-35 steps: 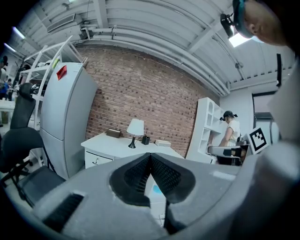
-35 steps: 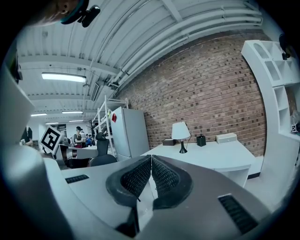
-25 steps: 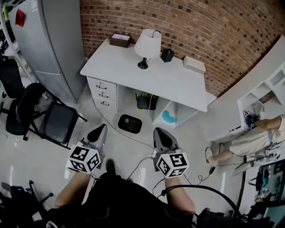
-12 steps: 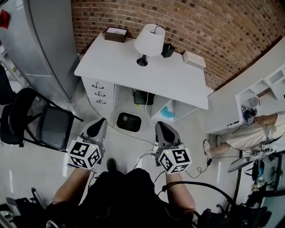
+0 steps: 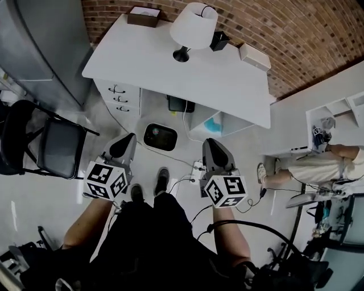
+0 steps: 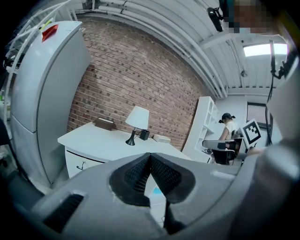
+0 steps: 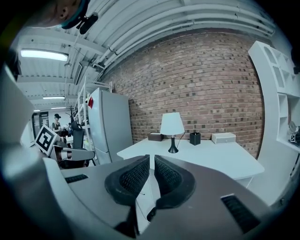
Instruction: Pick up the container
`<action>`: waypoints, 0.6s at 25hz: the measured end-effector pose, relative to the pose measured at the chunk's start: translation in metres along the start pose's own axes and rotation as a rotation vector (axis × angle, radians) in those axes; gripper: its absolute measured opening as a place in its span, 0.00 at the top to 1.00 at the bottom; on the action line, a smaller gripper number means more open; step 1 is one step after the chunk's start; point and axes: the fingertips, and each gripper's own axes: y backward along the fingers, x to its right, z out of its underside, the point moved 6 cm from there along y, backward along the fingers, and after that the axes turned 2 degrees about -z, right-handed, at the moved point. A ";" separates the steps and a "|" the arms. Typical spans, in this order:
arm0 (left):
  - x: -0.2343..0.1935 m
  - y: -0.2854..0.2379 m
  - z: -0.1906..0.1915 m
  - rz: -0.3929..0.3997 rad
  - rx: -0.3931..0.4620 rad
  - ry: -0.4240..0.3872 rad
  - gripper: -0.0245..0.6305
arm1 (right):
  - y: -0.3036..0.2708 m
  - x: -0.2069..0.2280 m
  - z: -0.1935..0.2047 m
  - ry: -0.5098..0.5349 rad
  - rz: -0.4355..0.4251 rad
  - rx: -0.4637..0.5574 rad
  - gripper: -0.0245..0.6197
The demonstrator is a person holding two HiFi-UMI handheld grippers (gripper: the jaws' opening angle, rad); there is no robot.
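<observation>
A white desk [image 5: 170, 68] stands against the brick wall. On it are a brown open box [image 5: 143, 16], a white lamp [image 5: 193, 28], a small black container [image 5: 219, 41] and a white box [image 5: 255, 57]. My left gripper [image 5: 124, 145] and right gripper [image 5: 211, 146] are both over the floor short of the desk, shut and holding nothing. The right gripper view shows the shut jaws [image 7: 152, 164] below the black container [image 7: 195, 138]. In the left gripper view the jaws [image 6: 150, 161] meet below the lamp [image 6: 137, 119].
A grey cabinet [image 5: 40, 45] stands left of the desk, with a black chair [image 5: 54, 148] in front of it. A black device [image 5: 160, 137] and cables lie on the floor by the desk. A person [image 5: 318, 167] sits at the right near white shelves.
Both grippers and the head camera have come closer to the desk. The desk now sits higher and larger in the head view. Both jaws stayed shut.
</observation>
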 end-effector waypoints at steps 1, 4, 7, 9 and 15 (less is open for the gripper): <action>-0.001 -0.010 0.005 -0.005 -0.015 0.000 0.95 | -0.005 0.008 0.006 -0.007 -0.006 -0.008 0.95; -0.005 -0.040 0.022 -0.026 -0.071 0.026 0.95 | -0.024 0.035 0.024 -0.017 -0.033 -0.041 0.95; -0.015 -0.069 0.044 -0.048 -0.138 0.079 0.95 | -0.046 0.060 0.049 -0.041 -0.067 -0.090 0.95; -0.025 -0.089 0.062 -0.075 -0.182 0.116 0.95 | -0.058 0.077 0.065 -0.061 -0.096 -0.117 0.95; -0.057 -0.145 0.125 -0.148 -0.272 0.202 0.95 | -0.093 0.126 0.121 -0.110 -0.153 -0.187 0.95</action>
